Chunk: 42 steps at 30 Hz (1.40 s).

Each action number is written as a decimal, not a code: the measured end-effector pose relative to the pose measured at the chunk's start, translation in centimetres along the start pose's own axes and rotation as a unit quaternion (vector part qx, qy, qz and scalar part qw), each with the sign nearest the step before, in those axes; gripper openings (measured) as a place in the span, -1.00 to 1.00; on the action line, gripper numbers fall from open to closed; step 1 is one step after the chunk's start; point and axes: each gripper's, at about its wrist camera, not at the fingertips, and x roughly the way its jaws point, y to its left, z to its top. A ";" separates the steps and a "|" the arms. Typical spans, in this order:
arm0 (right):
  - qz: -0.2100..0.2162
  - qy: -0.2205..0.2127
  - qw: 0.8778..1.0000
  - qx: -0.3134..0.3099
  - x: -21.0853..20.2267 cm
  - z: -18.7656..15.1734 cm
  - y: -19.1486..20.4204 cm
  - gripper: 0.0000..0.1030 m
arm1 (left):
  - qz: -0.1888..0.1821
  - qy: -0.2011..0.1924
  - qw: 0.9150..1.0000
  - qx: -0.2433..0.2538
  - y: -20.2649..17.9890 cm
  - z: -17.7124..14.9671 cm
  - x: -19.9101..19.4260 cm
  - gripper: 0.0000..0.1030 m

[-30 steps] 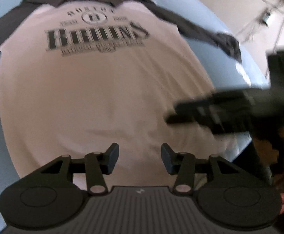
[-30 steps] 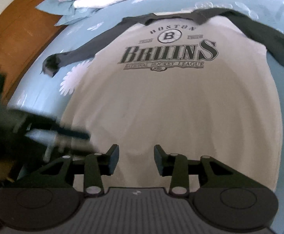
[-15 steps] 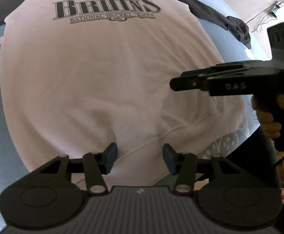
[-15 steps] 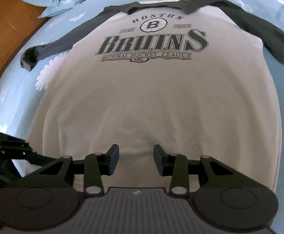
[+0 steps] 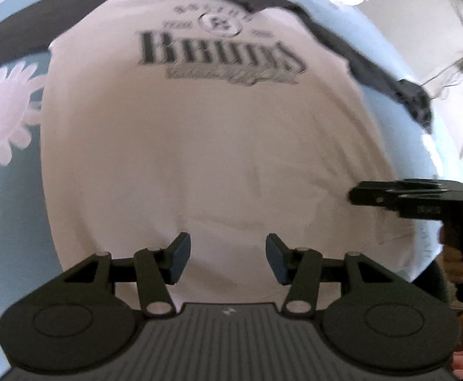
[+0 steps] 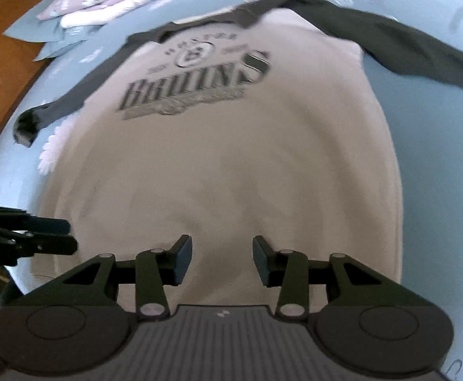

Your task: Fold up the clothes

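Both the left gripper [image 5: 228,258] and the right gripper [image 6: 221,260] are hovering, jaws apart and empty, over the shirt [image 5: 199,158]; uneven hem grabs risk folding it crooked.

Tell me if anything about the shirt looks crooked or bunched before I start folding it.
Mostly fine: the shirt lies flat, print up, on the blue bedspread, both dark sleeves spread out. Only the cuff of one sleeve looks bunched, near the bed's edge. The frames are blurry, so small wrinkles could be missed.
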 end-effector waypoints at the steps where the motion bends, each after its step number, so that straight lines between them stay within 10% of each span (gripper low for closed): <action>1: 0.004 -0.002 1.000 0.008 0.0 -0.1 -0.4 -0.08 | 0.003 0.002 1.000 -0.002 0.2 -0.1 0.3 -0.01; 22: 0.009 -0.080 0.997 0.016 -4.4 7.4 -4.4 0.00 | -0.013 -0.072 0.997 -0.014 0.1 7.1 -1.8 0.06; 32: 0.035 -0.069 0.996 0.051 1.3 15.7 -7.6 0.00 | 0.008 -0.044 0.998 -0.040 1.1 9.4 2.6 0.06; 42: -0.006 -0.058 0.997 0.060 4.9 16.8 -10.2 -0.15 | 0.012 -0.047 0.998 -0.038 2.5 8.2 2.9 0.11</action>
